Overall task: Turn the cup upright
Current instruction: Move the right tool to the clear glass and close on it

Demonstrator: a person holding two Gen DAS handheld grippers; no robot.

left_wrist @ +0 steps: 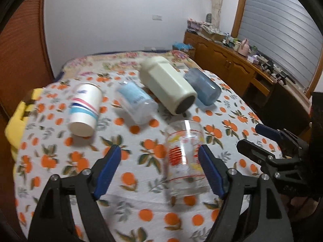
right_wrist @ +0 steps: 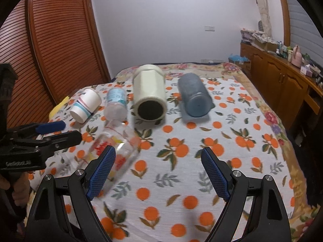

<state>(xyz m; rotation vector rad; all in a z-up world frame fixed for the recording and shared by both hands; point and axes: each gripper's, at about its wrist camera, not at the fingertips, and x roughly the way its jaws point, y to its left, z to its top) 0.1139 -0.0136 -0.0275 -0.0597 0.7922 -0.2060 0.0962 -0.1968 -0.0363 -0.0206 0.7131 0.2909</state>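
Note:
A clear printed glass cup (left_wrist: 184, 157) lies on its side on the orange-print cloth, blurred, just inside my left gripper's right finger. It shows in the right wrist view (right_wrist: 115, 149) too, partly behind my right gripper's left finger. My left gripper (left_wrist: 159, 157) is open with the glass between its fingers, nothing held. My right gripper (right_wrist: 158, 159) is open and empty over bare cloth. Each gripper shows in the other's view: the right one (left_wrist: 254, 139), the left one (right_wrist: 66, 131).
Behind the glass lie a white paper cup (left_wrist: 85, 111), a pale blue cup (left_wrist: 136, 102), a cream container (left_wrist: 167, 84) and a grey-blue cup (left_wrist: 202, 86), all on their sides. A wooden cabinet (left_wrist: 232, 64) with clutter stands right; a slatted door (right_wrist: 50, 50) left.

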